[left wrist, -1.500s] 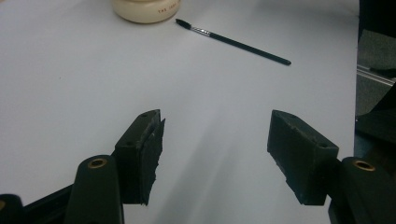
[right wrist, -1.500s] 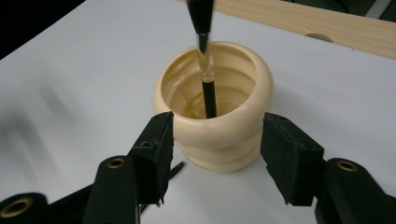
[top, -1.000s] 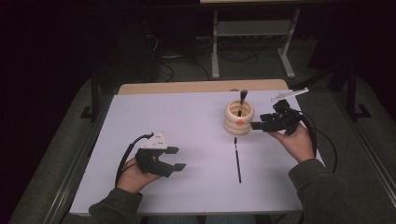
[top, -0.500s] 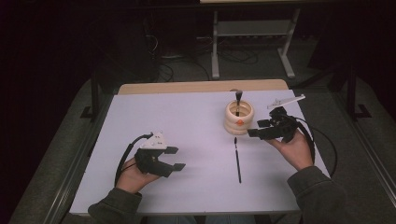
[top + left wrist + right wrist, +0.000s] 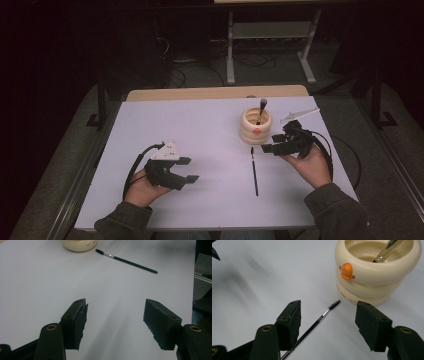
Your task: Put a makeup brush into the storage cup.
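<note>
Since a second ago your right gripper [image 5: 268,148] has drawn back from the cream, ring-shaped ceramic holder with an orange beak [image 5: 372,275] and come down toward the thin black spoolie brush [image 5: 317,322] lying flat on the white table [image 5: 200,125], bristles just beside the holder's base. Its jaws stand released, straddling the handle. Expect a light, stiff, slick stick; pinch it mid-handle. Your left gripper [image 5: 115,322] waits spread wide, well apart, with open room all around.
</note>
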Demonstrator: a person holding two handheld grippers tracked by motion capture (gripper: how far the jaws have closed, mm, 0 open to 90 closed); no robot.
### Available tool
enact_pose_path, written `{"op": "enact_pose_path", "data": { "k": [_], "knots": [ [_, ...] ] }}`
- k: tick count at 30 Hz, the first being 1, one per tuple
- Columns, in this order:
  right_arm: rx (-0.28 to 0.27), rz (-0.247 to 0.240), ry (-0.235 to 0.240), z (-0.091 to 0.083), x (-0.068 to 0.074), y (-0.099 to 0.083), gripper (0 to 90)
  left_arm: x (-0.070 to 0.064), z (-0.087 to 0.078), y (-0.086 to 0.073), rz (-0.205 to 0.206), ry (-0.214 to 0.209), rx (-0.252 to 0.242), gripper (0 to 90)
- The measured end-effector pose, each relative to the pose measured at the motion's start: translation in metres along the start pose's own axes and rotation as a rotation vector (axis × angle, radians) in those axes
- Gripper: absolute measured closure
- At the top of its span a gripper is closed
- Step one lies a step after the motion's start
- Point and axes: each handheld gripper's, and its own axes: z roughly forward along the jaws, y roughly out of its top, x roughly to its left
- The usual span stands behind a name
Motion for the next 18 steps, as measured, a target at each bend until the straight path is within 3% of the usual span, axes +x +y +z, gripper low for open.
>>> {"op": "enact_pose_path", "data": {
  "k": [18],
  "knots": [
    [0.081, 0.008, 0.003, 0.028, 0.018, -0.012, 41.5, 0.0, 0.0, 0.0, 0.002, -0.002, 0.0, 34.3]
  ]
}}
